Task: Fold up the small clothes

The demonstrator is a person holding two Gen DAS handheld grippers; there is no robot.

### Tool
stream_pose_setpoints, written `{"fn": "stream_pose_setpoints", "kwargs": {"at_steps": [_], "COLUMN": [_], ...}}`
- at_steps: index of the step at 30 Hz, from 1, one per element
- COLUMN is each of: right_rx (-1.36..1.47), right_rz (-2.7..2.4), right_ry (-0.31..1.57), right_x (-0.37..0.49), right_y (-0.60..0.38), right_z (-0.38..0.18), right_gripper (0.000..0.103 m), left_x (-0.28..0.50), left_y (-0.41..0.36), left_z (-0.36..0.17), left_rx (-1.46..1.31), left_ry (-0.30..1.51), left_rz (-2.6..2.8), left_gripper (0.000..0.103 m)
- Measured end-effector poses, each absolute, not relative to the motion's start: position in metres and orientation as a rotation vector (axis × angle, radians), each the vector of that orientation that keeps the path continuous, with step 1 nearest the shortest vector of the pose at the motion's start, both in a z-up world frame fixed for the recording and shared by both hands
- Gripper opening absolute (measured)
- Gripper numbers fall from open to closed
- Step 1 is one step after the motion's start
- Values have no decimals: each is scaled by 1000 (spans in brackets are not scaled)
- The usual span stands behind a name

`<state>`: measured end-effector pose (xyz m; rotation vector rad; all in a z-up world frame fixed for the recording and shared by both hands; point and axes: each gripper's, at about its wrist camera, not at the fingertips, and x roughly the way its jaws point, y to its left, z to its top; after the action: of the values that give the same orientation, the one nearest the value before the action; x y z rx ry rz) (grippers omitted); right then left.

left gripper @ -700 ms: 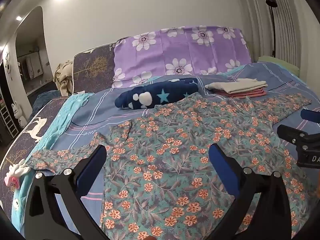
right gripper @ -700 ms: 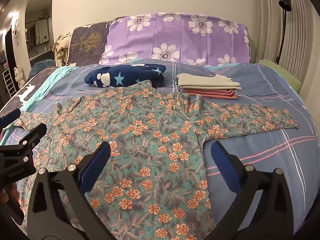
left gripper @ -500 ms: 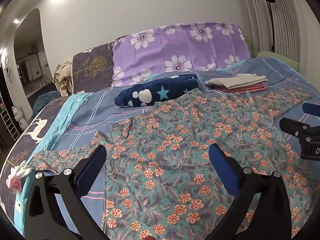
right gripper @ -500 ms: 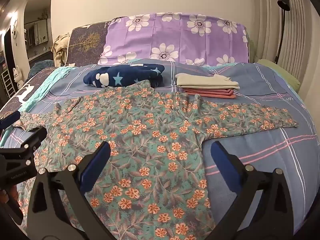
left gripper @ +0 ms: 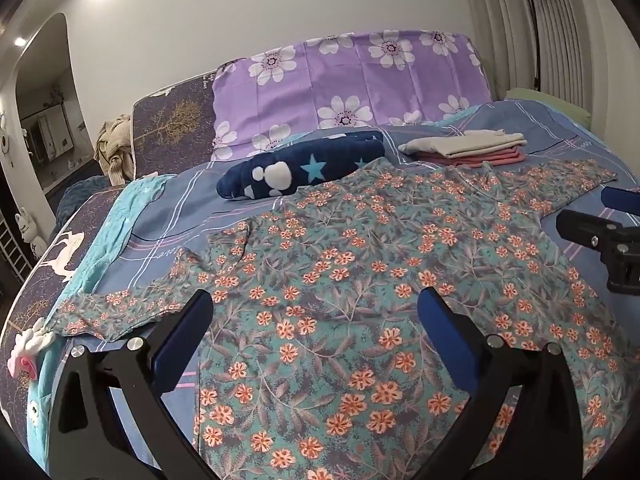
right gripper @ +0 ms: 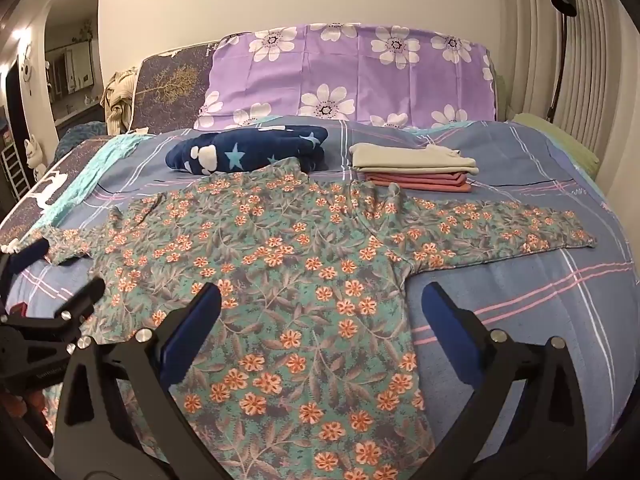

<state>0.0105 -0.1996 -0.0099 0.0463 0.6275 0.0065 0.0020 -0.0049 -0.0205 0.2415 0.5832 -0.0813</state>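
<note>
Floral shirt [right gripper: 304, 280] lies flat across the bed's [right gripper: 520, 312] middle, sleeves spread toward both side edges. Both grippers, left [left gripper: 316, 320] and right [right gripper: 320, 312], hover over its hem, fingers wide, holding nothing. A folded pile [right gripper: 416, 168] and starry blanket [right gripper: 248, 154] touch the collar edge.

Occlusions and frame cut-offs
Floral shirt [right gripper: 304, 280] hem cut off at 6 o'clock; left gripper [right gripper: 60, 268] cropped at 9 o'clock.
</note>
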Motion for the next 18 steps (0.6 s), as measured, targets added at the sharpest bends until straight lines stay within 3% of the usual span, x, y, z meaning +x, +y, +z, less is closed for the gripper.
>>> {"fn": "stream_pose_setpoints", "kwargs": {"at_steps": [18], "right_rx": [80], "right_rz": [-7], "right_ry": [629], "right_x": [9], "right_y": [-203], "right_z": [-6], "right_gripper": [101], "left_x": [-7], "left_y": [-7], "left_z": [-21], "left_rx": [270], "left_ry": [536], "left_rz": [-90], "left_gripper": [102]}}
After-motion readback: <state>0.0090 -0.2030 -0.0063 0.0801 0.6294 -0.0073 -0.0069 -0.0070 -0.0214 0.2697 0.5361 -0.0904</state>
